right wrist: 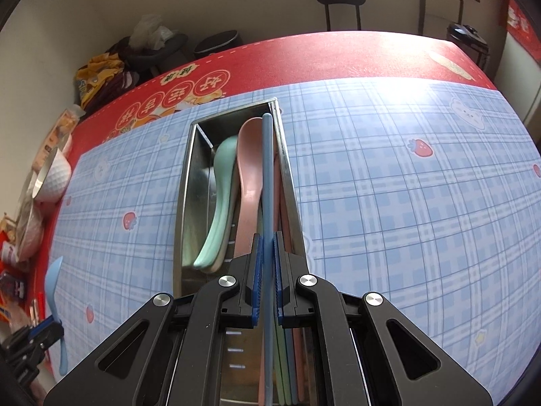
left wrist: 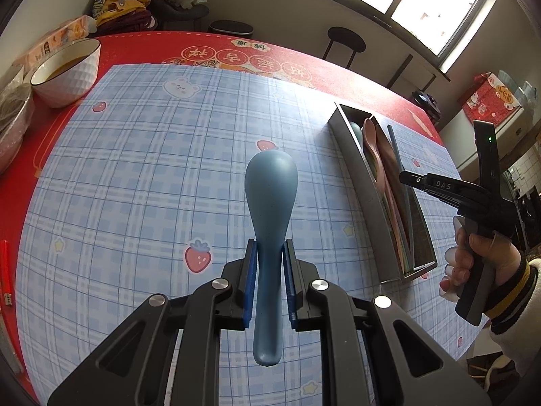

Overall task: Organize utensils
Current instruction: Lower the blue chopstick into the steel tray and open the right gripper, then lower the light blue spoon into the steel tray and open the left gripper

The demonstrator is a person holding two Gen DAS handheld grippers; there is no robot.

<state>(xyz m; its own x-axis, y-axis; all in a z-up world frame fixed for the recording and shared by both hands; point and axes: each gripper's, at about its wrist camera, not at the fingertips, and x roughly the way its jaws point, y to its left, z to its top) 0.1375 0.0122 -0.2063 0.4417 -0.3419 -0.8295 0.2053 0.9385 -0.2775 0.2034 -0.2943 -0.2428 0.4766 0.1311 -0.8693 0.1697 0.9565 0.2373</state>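
Left wrist view: the left claw (left wrist: 269,280) is closed on the handle of a blue spoon (left wrist: 270,196), bowl pointing forward, held above the checked surface (left wrist: 135,169). The metal tray (left wrist: 358,169) lies well to the right, with the right claw (left wrist: 405,177) over it. To do this well, I would keep the spoon clear until the tray's opening is free, then bring it in lengthwise, bowl towards the far end like the others.

Right wrist view: the right claw (right wrist: 267,264) pinches 1 slim blue chopstick (right wrist: 267,169), lined up along the tray's (right wrist: 189,182) right side above other sticks. A green spoon (right wrist: 219,196) and a pink spoon (right wrist: 248,169) lie on the left. Lowering the chopstick parallel to the tray wall before letting go should stop it bouncing crosswise.
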